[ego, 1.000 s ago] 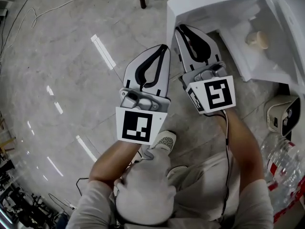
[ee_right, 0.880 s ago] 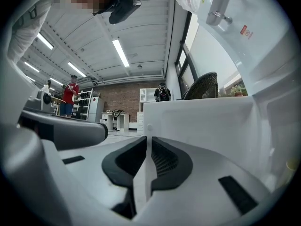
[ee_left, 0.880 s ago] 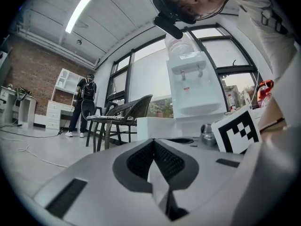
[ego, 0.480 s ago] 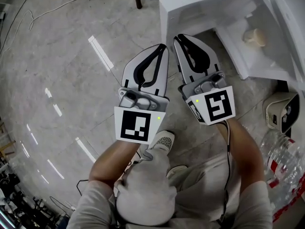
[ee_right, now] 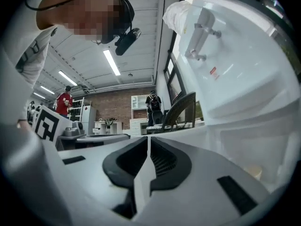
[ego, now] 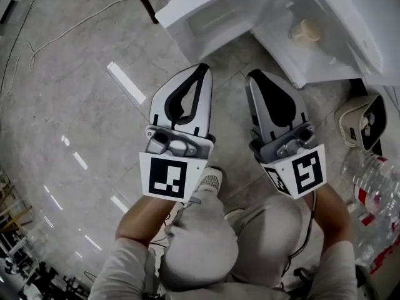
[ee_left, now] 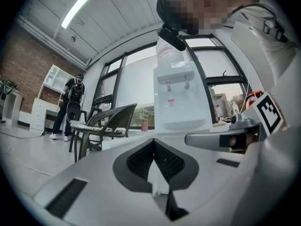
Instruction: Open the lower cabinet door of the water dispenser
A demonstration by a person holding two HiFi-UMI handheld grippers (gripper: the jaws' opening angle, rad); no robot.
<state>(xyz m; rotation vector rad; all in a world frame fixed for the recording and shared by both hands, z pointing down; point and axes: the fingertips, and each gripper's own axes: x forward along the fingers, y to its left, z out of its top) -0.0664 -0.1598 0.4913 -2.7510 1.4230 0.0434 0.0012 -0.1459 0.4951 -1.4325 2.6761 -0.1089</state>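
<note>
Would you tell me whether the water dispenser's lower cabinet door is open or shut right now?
Open: the door stands swung out from the cabinet, whose inside shows, with a pale cup-like object in it.

Readable text: none in any view.
Left marker cube (ego: pixel 167 179): black and white square pattern, no letters.
Right marker cube (ego: pixel 301 174): same kind of pattern, no letters.
Water dispenser (ee_left: pixel 181 114): small red sticker (ee_left: pixel 171 101), print too small to read.
Bottles (ego: pixel 370 179): red label (ego: pixel 360 199), print blurred.
</note>
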